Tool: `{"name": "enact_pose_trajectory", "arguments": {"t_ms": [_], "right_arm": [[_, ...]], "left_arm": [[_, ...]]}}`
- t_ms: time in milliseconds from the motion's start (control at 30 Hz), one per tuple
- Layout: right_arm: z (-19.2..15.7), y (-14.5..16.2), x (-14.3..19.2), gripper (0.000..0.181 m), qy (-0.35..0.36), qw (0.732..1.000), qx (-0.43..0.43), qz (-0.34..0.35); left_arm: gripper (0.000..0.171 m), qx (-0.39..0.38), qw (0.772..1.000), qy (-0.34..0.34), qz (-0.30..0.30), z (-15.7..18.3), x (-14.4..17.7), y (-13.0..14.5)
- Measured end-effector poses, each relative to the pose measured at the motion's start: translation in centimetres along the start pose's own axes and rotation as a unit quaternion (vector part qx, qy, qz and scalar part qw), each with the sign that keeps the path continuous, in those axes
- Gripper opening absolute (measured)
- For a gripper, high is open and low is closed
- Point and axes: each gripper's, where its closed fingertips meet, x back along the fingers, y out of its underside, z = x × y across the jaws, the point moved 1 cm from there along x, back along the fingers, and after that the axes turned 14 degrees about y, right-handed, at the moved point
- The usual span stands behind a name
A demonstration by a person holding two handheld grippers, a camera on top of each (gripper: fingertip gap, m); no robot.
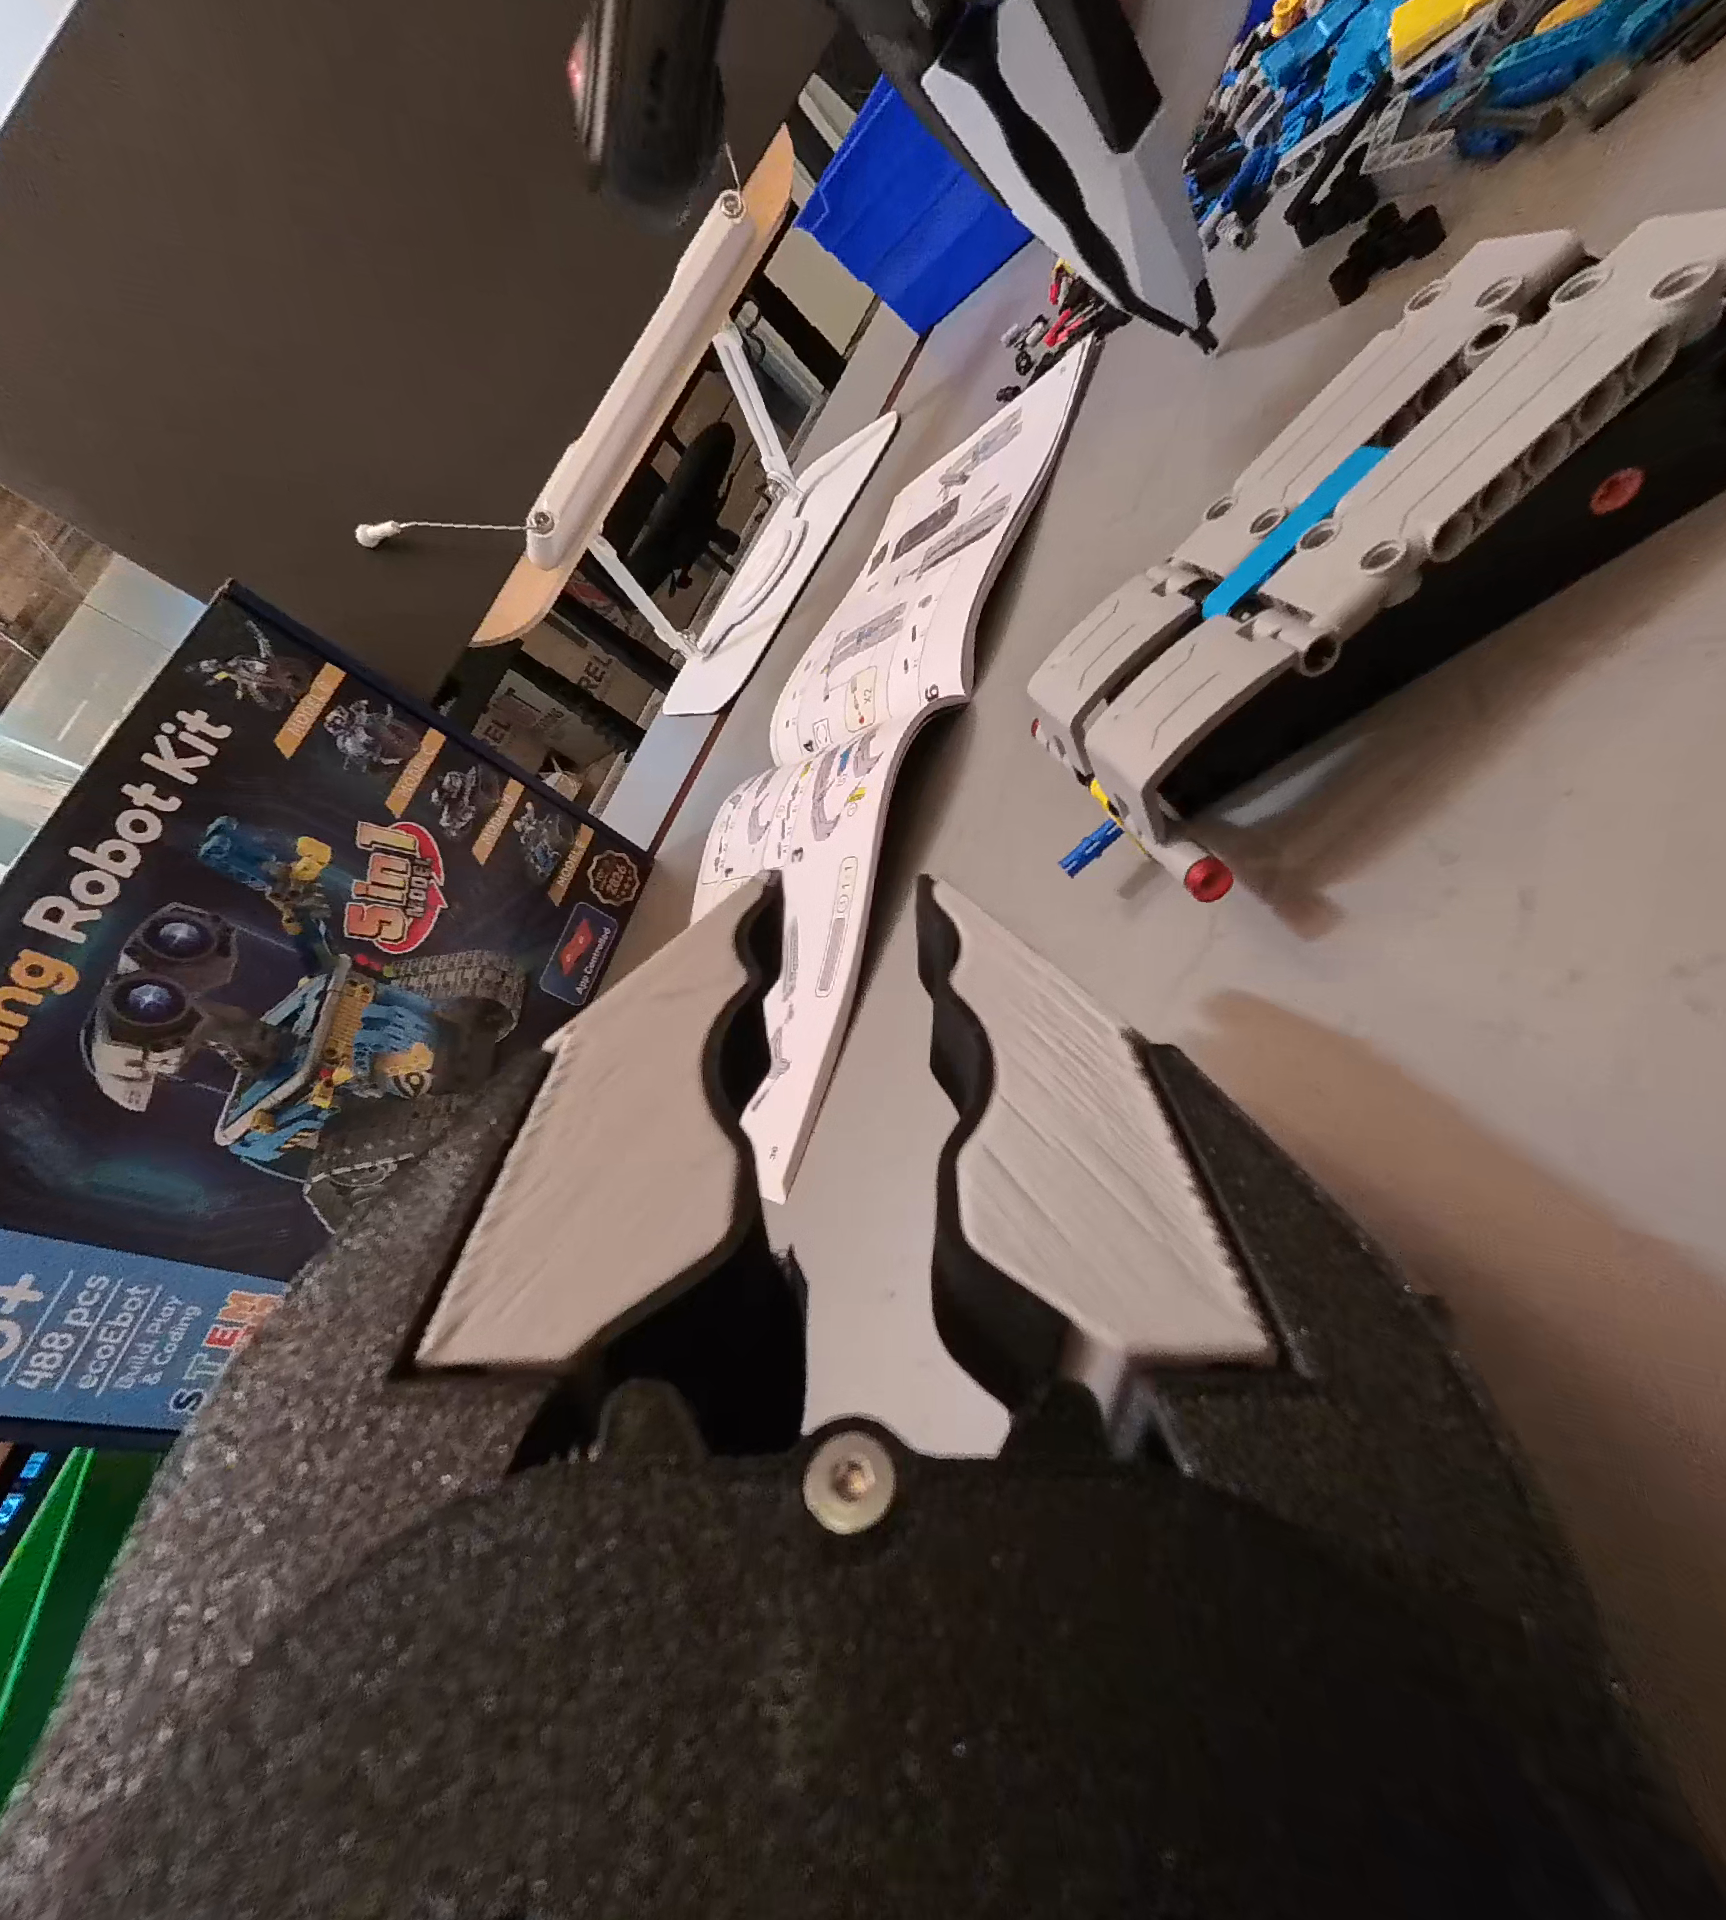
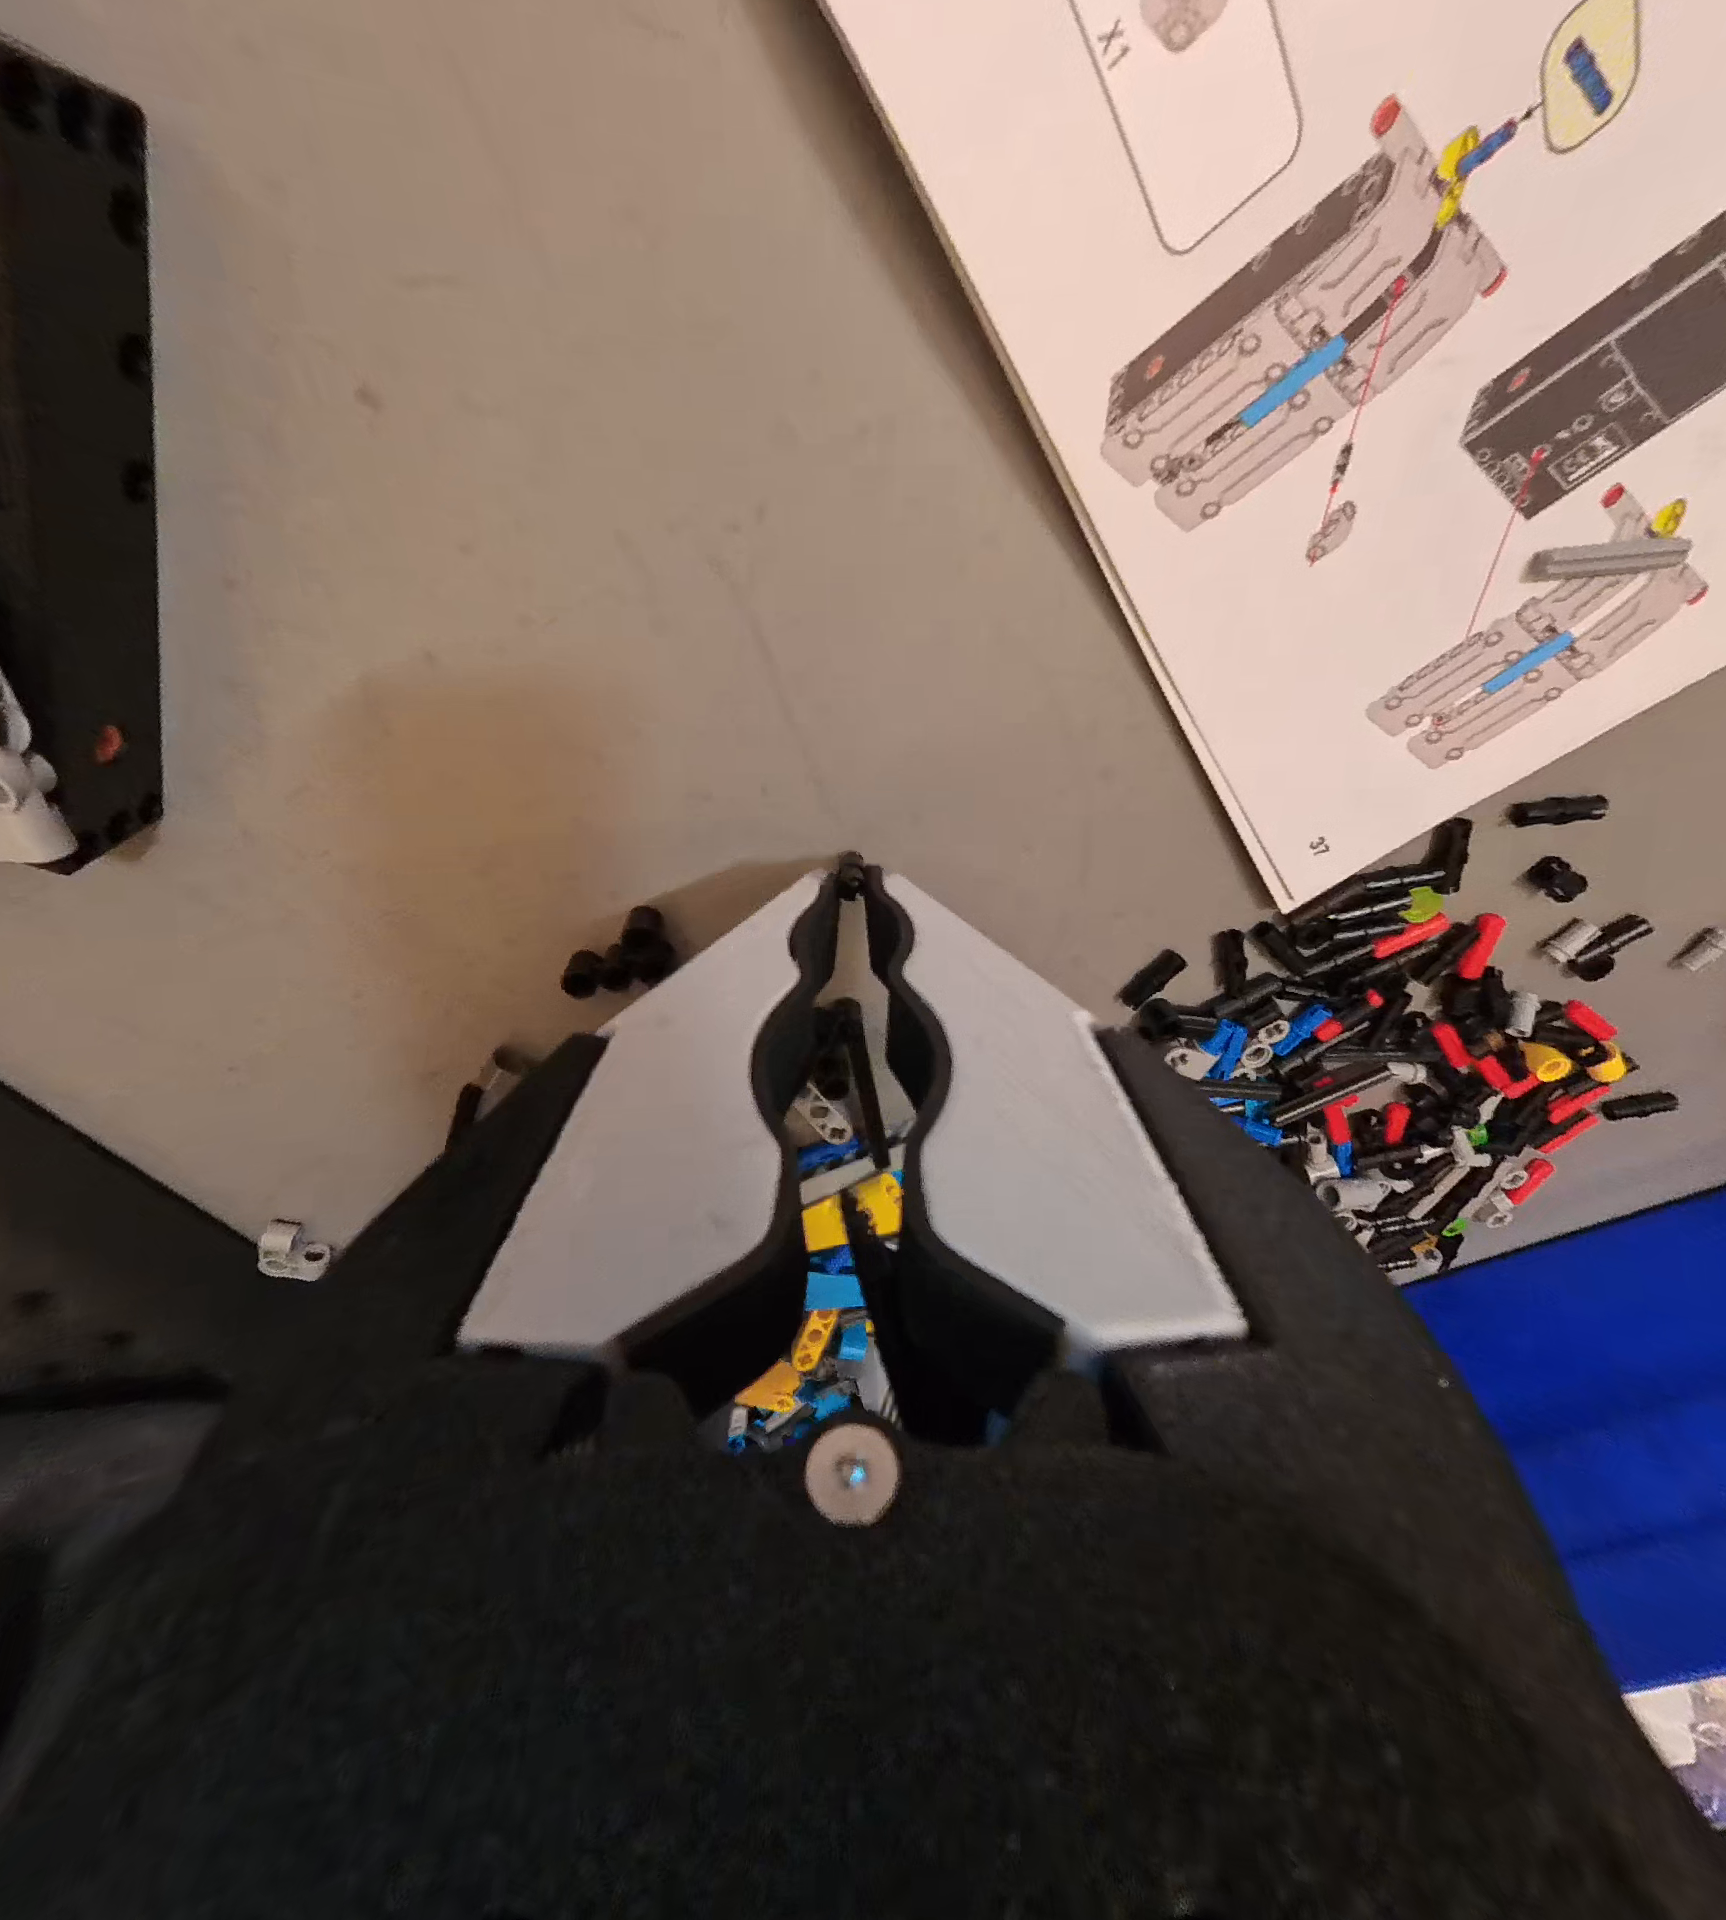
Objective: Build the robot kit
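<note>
In the right wrist view my right gripper [image 2: 851,885] is shut on a small black pin [image 2: 851,864] pinched at its fingertips, above the grey table. A pile of small black, red, blue and yellow building pieces [image 2: 1378,1070] lies just to its right. A built model, a black block with grey panels [image 2: 38,468], lies at the upper left. In the left wrist view my left gripper [image 1: 843,914] is open and empty, low over the table. The open instruction booklet [image 1: 900,644] lies right ahead of it. The same model [image 1: 1410,540] lies ahead to the right.
A kit box [image 1: 215,935] stands at the left. A white lamp [image 1: 651,384] stands behind the booklet. More coloured pieces [image 1: 1410,83] lie at the far right. The booklet page [image 2: 1410,364], a blue bin [image 2: 1617,1403], loose black pieces [image 2: 620,951] and a grey piece [image 2: 293,1247] surround the right gripper. One gripper's finger ends stand about 25 cm off the other's.
</note>
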Motion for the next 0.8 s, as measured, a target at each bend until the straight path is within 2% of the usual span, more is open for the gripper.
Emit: {"name": "enact_pose_trajectory", "arguments": {"t_ms": [800], "right_arm": [[0.1,0.28,-0.66,0.009,-0.003,1.0,-0.007,0.002]], "left_arm": [[0.025,-0.004,1.0,-0.004,-0.003,-0.09,-0.01,0.12]]}}
